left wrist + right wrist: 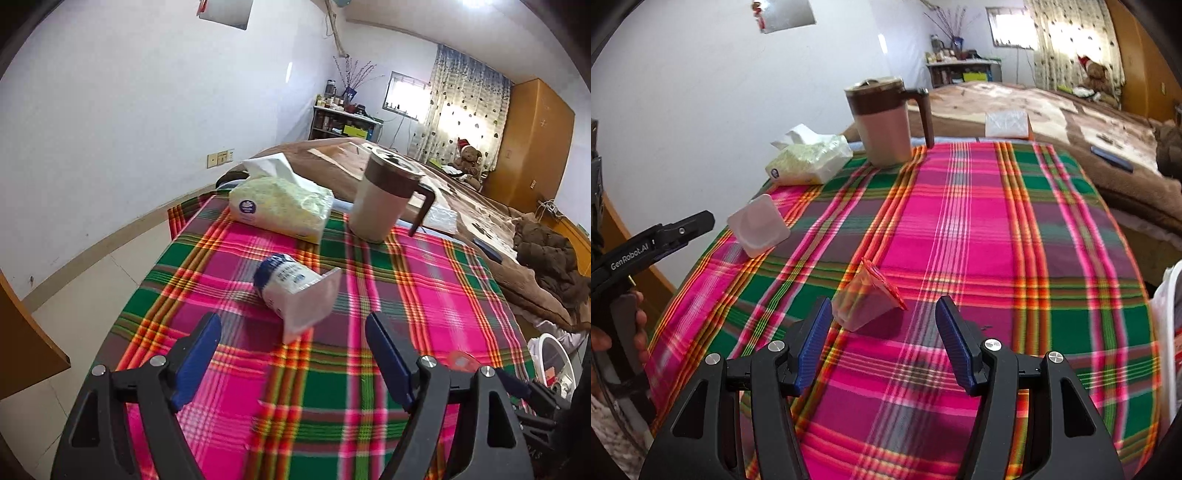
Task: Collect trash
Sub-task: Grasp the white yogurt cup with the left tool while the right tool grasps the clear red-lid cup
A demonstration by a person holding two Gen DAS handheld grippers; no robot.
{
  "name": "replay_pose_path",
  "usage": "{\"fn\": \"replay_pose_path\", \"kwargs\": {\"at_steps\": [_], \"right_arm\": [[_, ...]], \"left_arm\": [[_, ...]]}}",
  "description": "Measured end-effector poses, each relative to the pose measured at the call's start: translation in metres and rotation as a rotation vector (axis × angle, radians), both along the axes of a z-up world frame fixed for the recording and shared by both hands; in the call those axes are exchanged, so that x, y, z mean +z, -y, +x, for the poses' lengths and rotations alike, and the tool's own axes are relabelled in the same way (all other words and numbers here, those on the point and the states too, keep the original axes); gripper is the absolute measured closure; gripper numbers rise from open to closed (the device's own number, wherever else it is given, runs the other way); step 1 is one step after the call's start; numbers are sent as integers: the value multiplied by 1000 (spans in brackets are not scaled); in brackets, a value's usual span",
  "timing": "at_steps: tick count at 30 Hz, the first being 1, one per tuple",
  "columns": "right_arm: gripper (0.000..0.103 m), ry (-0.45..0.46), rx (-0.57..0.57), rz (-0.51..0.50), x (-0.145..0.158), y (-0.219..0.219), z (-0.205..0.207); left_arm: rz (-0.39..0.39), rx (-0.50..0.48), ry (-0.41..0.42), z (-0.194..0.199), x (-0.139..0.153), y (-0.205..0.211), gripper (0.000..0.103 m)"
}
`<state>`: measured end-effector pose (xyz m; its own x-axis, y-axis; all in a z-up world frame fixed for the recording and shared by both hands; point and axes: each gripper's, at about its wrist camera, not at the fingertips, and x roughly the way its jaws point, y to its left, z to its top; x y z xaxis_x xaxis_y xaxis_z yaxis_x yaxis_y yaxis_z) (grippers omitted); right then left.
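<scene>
A white yogurt cup (295,291) with a blue label lies on its side on the plaid tablecloth (424,280). My left gripper (291,326) is open just short of it, and the cup's wide end sits at the level of the fingertips. A clear plastic cup with a red lid (864,302) also lies on its side. My right gripper (884,310) is open around its near end, with the cup close to the left finger (816,332). The pads do not press on it. In the right wrist view the white cup (759,225) lies further left.
A tissue pack (280,203) and a lidded brown-and-cream mug (384,195) stand at the table's far edge. Behind them is a bed with a brown blanket (1071,110), a phone (1112,158) and a white packet (1006,123). A white bin (554,362) stands off the right side.
</scene>
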<state>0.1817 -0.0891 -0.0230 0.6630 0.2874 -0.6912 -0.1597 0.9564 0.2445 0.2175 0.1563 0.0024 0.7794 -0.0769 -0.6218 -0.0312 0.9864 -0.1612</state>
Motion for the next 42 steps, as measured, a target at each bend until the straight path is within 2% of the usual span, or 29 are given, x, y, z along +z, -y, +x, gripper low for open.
{"fn": "replay_pose_path", "kwargs": {"at_steps": [5, 13, 14, 15, 23, 26, 30, 35, 37, 42], "right_arm": [[37, -50, -9, 38, -9, -8, 11], [38, -68, -35, 4, -12, -23, 24], [41, -67, -35, -4, -12, -24, 25], [50, -65, -35, -11, -11, -25, 25], [53, -1, 0, -72, -3, -33, 24], [53, 30, 1, -92, 2, -34, 23], [53, 51, 7, -92, 5, -34, 22], [53, 61, 8, -86, 7, -32, 23], [53, 63, 9, -82, 8, -31, 22], [53, 59, 9, -68, 7, -28, 24]], "left_arm": [[0, -21, -6, 13, -3, -5, 21], [-7, -34, -31, 33, -10, -12, 21], [-2, -34, -37, 35, -11, -13, 21], [-4, -34, -39, 37, -11, -13, 21], [-29, -58, -59, 53, -14, -12, 21], [-12, -49, -70, 59, -16, -9, 21], [-17, -24, -98, 70, -21, -8, 20], [-69, -27, -135, 86, -26, -7, 20], [-60, -20, -135, 91, -26, -5, 20], [-108, 12, -150, 100, -30, -7, 20]]}}
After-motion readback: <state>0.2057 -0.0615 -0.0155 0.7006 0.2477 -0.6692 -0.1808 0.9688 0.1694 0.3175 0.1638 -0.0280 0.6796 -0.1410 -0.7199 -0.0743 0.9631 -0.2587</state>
